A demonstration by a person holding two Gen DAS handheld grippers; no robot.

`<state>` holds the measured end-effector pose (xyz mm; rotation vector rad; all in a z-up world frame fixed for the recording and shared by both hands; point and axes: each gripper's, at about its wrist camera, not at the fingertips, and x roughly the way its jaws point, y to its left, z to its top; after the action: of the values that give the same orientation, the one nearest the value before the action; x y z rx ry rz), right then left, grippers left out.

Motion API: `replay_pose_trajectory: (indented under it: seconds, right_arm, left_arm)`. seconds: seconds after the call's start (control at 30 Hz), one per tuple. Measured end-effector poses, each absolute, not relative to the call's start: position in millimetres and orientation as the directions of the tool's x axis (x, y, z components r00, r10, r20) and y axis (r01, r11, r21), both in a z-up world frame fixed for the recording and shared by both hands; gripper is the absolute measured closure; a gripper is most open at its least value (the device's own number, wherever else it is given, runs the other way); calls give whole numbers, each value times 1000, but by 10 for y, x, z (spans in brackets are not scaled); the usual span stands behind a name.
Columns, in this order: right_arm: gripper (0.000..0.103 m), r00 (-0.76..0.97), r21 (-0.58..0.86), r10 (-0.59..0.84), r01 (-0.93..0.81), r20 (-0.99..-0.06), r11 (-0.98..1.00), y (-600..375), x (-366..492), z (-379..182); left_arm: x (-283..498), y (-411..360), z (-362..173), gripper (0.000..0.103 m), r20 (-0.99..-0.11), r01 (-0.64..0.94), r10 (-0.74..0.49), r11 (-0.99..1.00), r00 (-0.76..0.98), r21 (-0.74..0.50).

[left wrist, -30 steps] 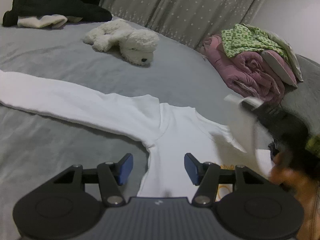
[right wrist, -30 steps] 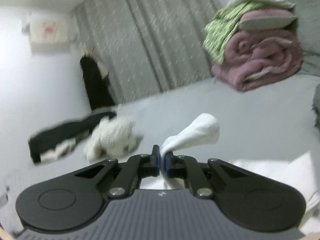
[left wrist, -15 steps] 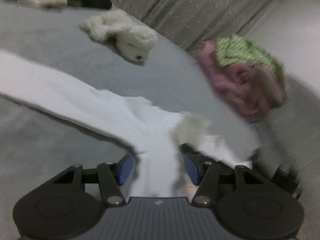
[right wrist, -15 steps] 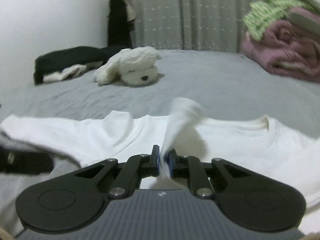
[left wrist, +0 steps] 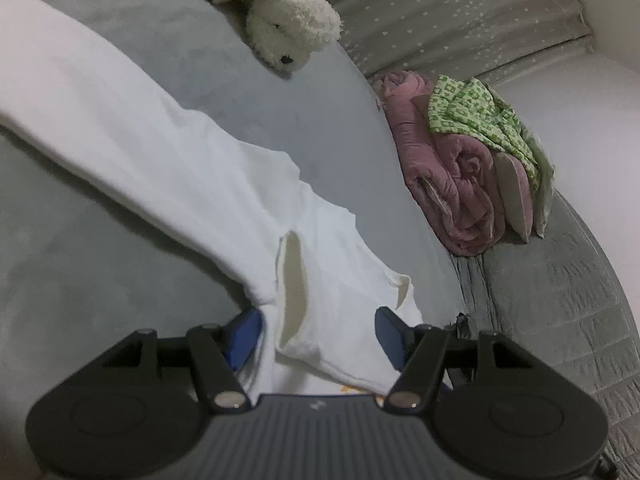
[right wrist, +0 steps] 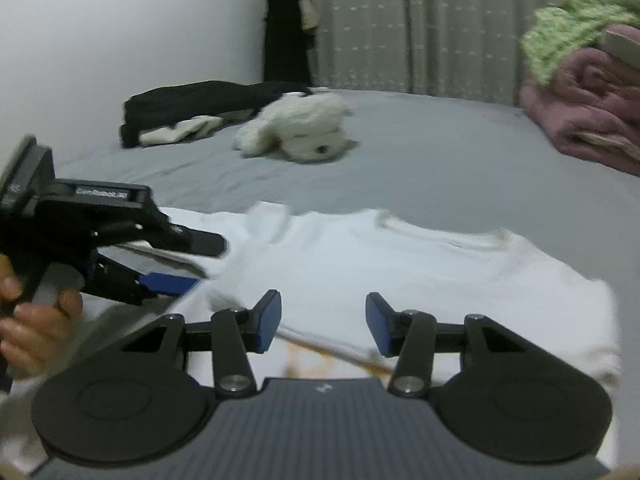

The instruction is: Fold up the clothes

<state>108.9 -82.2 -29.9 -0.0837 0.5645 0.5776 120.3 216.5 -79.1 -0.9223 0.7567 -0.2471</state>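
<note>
A white long-sleeved shirt (left wrist: 208, 184) (right wrist: 400, 264) lies flat on the grey bed (left wrist: 80, 264). One sleeve (left wrist: 72, 92) stretches out to the upper left. The other sleeve is folded over the body, and its cuff (left wrist: 292, 292) rests near the armpit. My left gripper (left wrist: 316, 336) is open low over the shirt, its blue pads on either side of the cuff. In the right wrist view the left gripper (right wrist: 204, 264) shows at the left in a person's hand (right wrist: 32, 320). My right gripper (right wrist: 323, 320) hangs open over the shirt's body with nothing between its fingers.
A white plush toy (left wrist: 280, 20) (right wrist: 304, 132) lies beyond the shirt. A rolled pink blanket (left wrist: 460, 184) with a green patterned cloth (left wrist: 480, 112) sits at the right by a grey quilted cushion (left wrist: 568, 280). Black clothes (right wrist: 192, 104) lie at the far left near the curtain (right wrist: 420, 20).
My right gripper has opened and let go of the sleeve, which now lies across the shirt's body. My left gripper has moved in closer over the armpit.
</note>
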Motion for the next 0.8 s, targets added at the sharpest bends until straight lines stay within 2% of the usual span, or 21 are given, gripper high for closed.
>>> replay_pose_trajectory:
  seconds: [0.07, 0.2, 0.4, 0.5, 0.63, 0.67, 0.8]
  right_arm:
    - [52, 700, 103, 463, -492, -543, 864, -1064, 1041, -326]
    - [52, 686, 259, 460, -381, -564, 887, -1591, 964, -461]
    - [52, 667, 481, 505, -243, -548, 843, -1992, 1049, -612]
    - [52, 715, 426, 426, -196, -555, 883, -1994, 1113, -568]
    - [52, 789, 178, 246, -175, -563, 968, -1787, 1175, -493]
    - [52, 792, 170, 234, -166, -564, 971, -1781, 1202, -505]
    - [52, 798, 305, 267, -110, -540, 946, -1940, 1310, -513]
  left_arm:
    - [1194, 2123, -755, 41, -504, -122, -485, 623, 715, -773]
    - [1123, 2081, -619, 47, -524, -112, -459, 666, 717, -737]
    - [1016, 2018, -415, 47, -552, -98, -419, 726, 721, -680]
    - [994, 1962, -349, 47, -572, -86, -385, 773, 724, -629]
    - [1043, 1902, -443, 50, -603, -76, -380, 802, 702, -593]
    - [1055, 1893, -481, 51, -610, -75, -381, 805, 695, -588]
    - [1154, 1923, -590, 57, -589, -96, -362, 791, 722, -604]
